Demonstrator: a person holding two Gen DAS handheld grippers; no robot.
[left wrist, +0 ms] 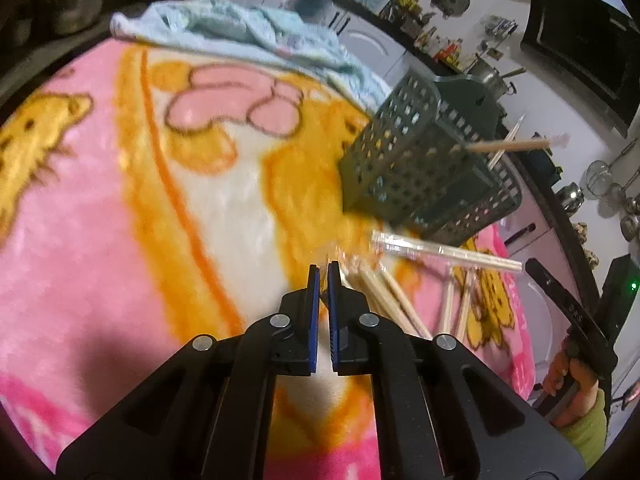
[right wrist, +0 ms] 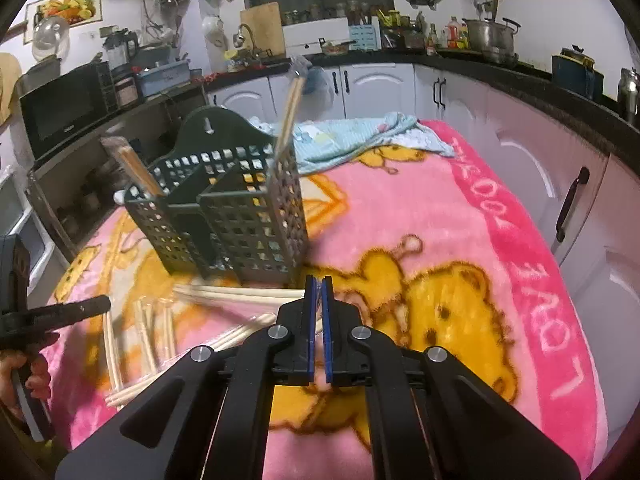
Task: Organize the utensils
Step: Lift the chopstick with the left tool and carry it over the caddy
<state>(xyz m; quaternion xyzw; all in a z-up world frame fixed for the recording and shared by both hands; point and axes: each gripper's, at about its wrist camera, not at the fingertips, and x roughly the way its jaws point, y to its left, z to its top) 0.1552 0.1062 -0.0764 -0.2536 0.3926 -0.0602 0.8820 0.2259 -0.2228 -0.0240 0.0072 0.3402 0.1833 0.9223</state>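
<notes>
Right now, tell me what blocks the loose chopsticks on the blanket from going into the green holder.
Nothing visible. The wrapped chopsticks lie on the blanket just in front of the green holder, whose top is open, with two pairs already standing inside.

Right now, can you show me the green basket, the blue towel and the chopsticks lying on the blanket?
green basket [right wrist: 256,236], right wrist view, front lattice wall.
blue towel [right wrist: 344,136], right wrist view, crumpled middle.
chopsticks [right wrist: 240,294], right wrist view, wrapped pair's shaft.

**Lighting and picture quality**

Indoor light is bright and even. My left gripper [left wrist: 323,270] casts a dark shadow on the blanket [left wrist: 100,208] to its left. Both views bow strongly at the rim, with black corners. The holder [left wrist: 420,160] ahead and chopsticks [right wrist: 240,294] show motion blur.
</notes>
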